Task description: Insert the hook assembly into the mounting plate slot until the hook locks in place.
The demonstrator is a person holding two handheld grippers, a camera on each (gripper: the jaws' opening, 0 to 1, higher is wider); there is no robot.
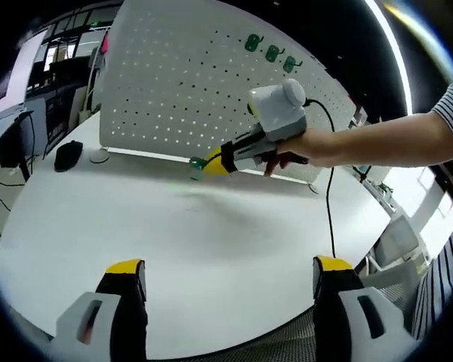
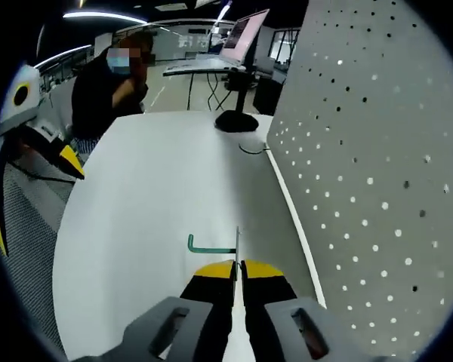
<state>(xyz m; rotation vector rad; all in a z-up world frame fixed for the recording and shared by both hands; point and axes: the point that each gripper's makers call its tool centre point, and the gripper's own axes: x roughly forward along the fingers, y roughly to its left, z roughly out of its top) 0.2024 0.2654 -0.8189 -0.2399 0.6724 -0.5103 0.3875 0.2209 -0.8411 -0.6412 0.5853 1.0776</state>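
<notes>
Green hook [image 2: 208,246] pinched in the right hand-held gripper [image 2: 239,265], jaws closed on its thin plate end, held above the white counter [image 2: 158,204] close to its far edge where the white pegboard [image 2: 370,173] stands. Three green hooks [image 1: 271,53] already on pegboard's upper part. Left hand-held gripper [image 1: 228,273] wide open, nothing held, over counter's near edge.

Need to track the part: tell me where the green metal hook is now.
The green metal hook is clamped in the right gripper, held above the white table beside the white pegboard; the left gripper view shows it below that board.
</notes>
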